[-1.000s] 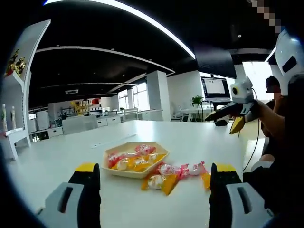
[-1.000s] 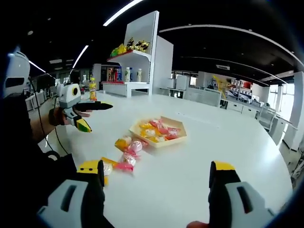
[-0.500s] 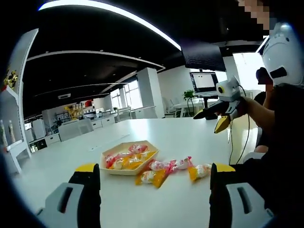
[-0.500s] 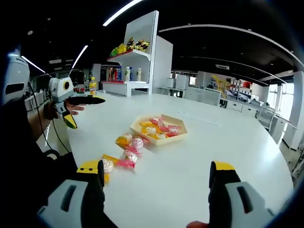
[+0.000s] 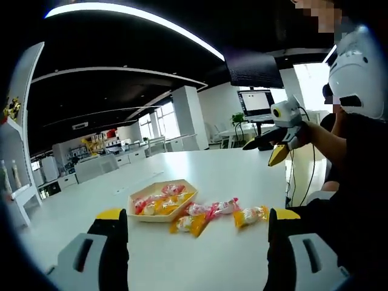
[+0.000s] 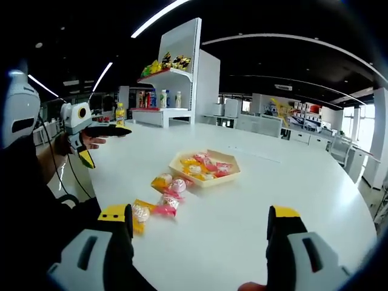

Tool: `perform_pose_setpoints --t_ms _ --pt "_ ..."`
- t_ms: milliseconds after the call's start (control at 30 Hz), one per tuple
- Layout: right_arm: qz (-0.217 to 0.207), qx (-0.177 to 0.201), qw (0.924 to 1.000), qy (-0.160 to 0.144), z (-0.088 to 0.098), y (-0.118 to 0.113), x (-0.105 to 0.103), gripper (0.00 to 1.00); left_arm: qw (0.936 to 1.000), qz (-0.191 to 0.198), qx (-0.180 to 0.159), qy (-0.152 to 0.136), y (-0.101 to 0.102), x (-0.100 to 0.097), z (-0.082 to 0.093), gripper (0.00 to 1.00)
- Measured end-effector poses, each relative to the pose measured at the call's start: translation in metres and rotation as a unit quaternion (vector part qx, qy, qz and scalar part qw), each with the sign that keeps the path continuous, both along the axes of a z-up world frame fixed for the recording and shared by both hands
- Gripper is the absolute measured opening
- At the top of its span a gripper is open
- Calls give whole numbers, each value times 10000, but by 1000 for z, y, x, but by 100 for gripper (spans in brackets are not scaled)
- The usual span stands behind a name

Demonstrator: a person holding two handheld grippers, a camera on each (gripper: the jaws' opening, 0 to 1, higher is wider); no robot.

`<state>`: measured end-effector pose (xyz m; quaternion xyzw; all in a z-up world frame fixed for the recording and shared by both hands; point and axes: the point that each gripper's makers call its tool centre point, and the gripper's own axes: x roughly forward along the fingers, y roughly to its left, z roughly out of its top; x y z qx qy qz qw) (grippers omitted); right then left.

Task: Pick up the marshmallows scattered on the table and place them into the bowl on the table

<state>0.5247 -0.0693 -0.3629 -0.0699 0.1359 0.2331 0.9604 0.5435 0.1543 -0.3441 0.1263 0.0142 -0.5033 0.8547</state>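
Observation:
A beige hexagonal bowl [image 5: 162, 201] [image 6: 206, 168] holds several wrapped marshmallows on the white table [image 6: 285, 182]. More wrapped marshmallows lie loose beside it: one orange [image 5: 191, 223] [image 6: 162, 180], pink ones [image 5: 225, 207] [image 6: 167, 205], and one nearest the table edge [image 5: 251, 214] [image 6: 140, 213]. My left gripper [image 5: 198, 221] is open, well short of them, with nothing between its jaws. My right gripper [image 6: 200, 213] is also open and empty. Each gripper shows in the other's view, held in the air off the table's edge: the right gripper [image 5: 267, 142] and the left gripper [image 6: 104, 130].
A white shelf unit [image 6: 173, 79] with bottles and snack packs stands behind the table. A monitor [image 5: 257, 104] sits on a desk in the background. A person in dark sleeves with a white helmet [image 5: 357, 73] stands at the table's edge.
Both views have drifted back a little from the bowl. The left gripper has swung further out to the side in the right gripper view. The marshmallows have not moved.

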Motion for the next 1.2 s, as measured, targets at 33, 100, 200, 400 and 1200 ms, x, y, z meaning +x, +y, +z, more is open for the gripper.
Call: perform_pose_setpoints --t_ms 33,100,200,400,1200 --pt "5 -1 10000 3 -1 0 0 88 10000 -6 11 -2 0 -1 0 95" --pt "9 15 10000 10 -1 0 -1 88 10000 -11 14 -6 1 -2 0 95" --pt "23 27 10000 19 -2 1 -1 88 10000 0 20 -9 2 -2 0 95" --pt "63 62 9999 53 -4 4 -2 88 10000 15 22 4 4 -2 0 95" --pt "923 149 9918 874 -53 100 -10 74 9998 106 128 81 8 -1 -13 95"
